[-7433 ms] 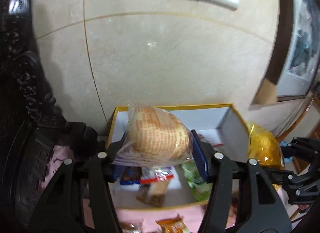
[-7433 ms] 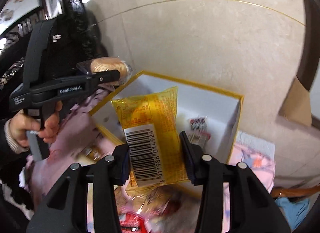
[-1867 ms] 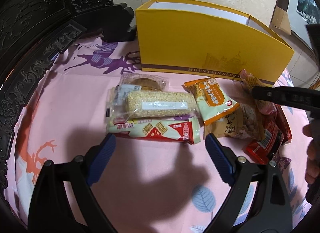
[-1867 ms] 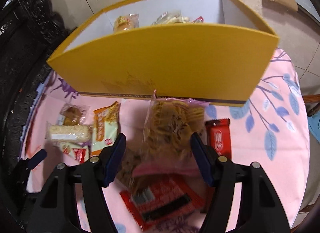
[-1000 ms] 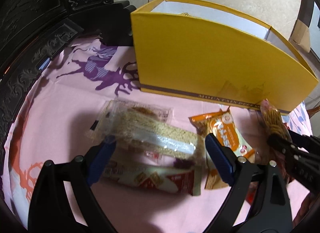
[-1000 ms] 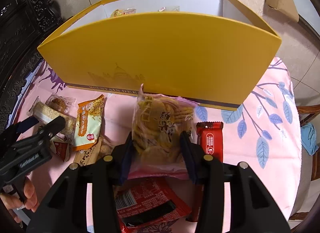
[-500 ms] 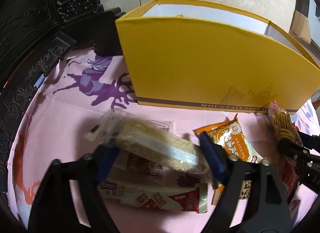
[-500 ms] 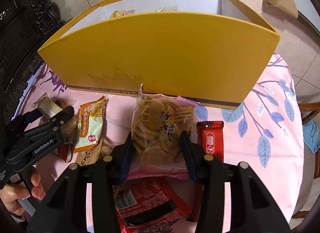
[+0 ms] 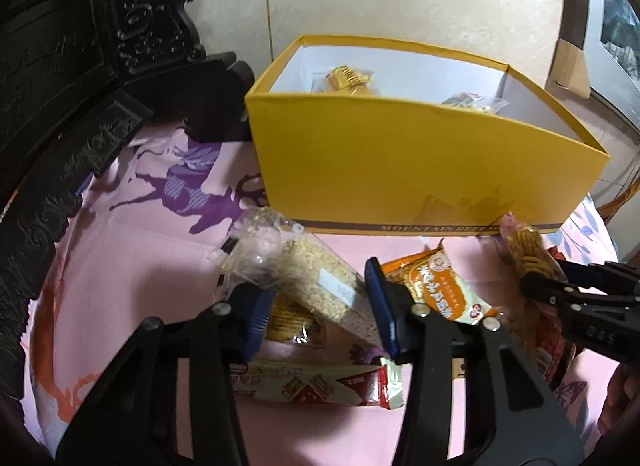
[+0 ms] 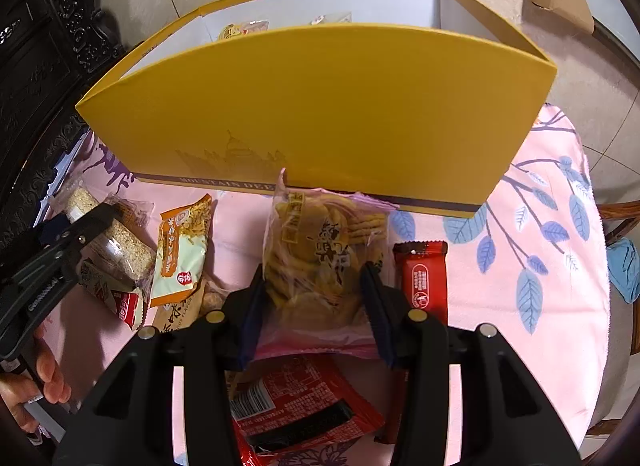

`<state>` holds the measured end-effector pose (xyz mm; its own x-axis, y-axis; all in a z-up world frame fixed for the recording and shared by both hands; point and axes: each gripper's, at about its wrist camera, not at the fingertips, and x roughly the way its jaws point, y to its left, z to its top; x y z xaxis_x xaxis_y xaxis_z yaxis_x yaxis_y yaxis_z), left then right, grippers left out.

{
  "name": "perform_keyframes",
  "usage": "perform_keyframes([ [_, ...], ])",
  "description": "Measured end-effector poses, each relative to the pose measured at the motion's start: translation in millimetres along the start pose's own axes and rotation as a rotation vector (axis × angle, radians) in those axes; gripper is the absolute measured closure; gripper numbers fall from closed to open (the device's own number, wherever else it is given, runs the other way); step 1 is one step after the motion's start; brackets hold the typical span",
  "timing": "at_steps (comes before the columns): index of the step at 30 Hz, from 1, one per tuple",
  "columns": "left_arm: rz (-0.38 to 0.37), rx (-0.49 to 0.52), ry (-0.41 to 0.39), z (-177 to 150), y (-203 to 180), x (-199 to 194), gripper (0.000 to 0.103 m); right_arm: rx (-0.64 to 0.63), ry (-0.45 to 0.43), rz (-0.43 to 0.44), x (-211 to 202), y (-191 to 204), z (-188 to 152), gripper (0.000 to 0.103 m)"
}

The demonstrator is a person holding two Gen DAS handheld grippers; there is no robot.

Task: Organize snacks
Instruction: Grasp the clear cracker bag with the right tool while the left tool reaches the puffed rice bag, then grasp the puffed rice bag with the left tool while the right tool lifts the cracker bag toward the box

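Left hand-held gripper closing on the grain bar near the tabletop's left edge, right hand-held gripper clamped on the cracker bag before the yellow box; slick wrappers may slip, dropping short.

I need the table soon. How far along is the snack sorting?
Partly done. A few snacks already lie in the yellow box. In hand: the left gripper is closing on a grain bar; the right gripper holds a cracker bag. Left: an orange packet, a red bar and others on the cloth.
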<state>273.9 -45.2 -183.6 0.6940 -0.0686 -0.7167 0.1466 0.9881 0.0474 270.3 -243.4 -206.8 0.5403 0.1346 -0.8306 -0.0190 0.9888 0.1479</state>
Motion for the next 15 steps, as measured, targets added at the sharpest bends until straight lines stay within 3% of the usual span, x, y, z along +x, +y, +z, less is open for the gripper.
perform_keyframes([
  [6,-0.025,0.029,-0.034,1,-9,-16,0.071,0.003,0.001,0.002,0,0,0,0.056],
  [15,-0.062,0.05,-0.056,9,-17,-34,0.077,0.006,0.004,0.008,-1,-2,1,0.056],
])
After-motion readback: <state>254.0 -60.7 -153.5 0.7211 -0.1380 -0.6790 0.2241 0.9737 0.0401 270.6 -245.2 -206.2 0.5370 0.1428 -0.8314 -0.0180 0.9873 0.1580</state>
